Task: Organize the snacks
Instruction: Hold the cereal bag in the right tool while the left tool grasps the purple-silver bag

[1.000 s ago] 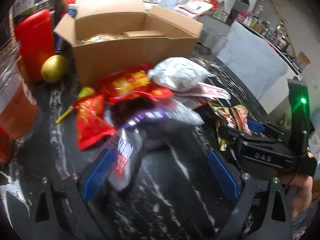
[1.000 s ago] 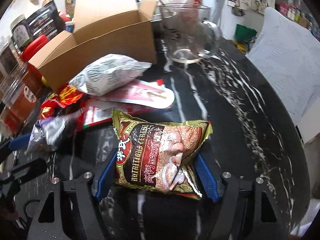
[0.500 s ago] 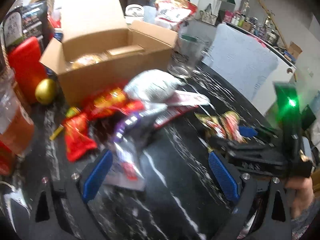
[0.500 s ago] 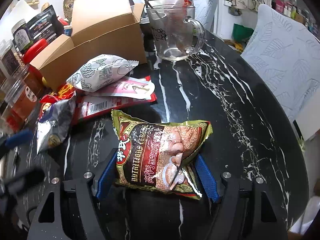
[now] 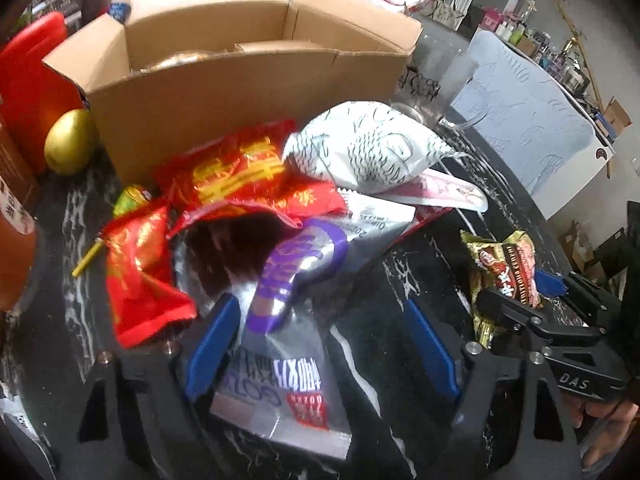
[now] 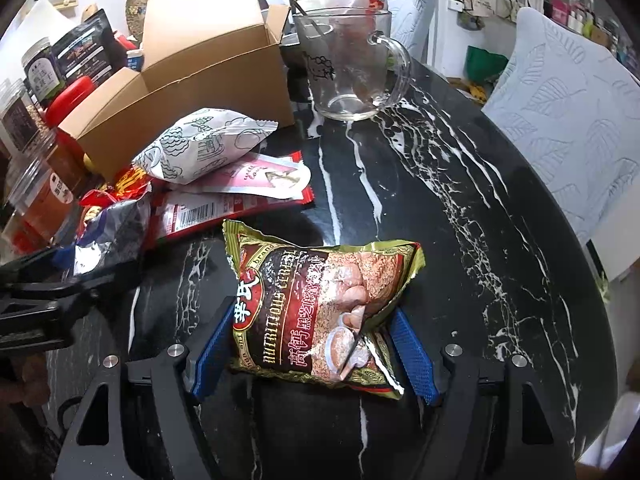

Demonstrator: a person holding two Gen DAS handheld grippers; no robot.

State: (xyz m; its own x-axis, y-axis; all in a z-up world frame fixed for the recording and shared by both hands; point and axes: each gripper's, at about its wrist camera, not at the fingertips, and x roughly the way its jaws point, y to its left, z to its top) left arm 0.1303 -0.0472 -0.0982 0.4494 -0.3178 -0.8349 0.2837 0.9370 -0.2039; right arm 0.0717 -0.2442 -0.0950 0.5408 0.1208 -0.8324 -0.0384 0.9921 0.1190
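While your left tool [image 5: 320,344] is closing over the silver-and-purple snack packet [image 5: 288,332], its blue pads [image 5: 214,344] have not clamped the wrapper: the left pad sits against the packet's edge and the right pad stands apart from it. That packet lies on the black marbled worktop [image 6: 460,208], in front of the open cardboard box [image 5: 240,88] at the near end of the snack pile. Between the packet and the box sit crumpled red wrappers [image 5: 240,176], with a white patterned pouch [image 5: 368,148] resting on the pile just in front of the box's right corner. A gold egg-shaped item [image 5: 68,142] stands at the box's left side. Your right tool [image 6: 312,350] is clamped on the brown-and-gold cereal bag [image 6: 316,308], both pads pressing its sides; the bag lies flat on the worktop, well in front of the box and to the right of the pile. A clear glass mug [image 6: 352,60] stands just to the right of the box.
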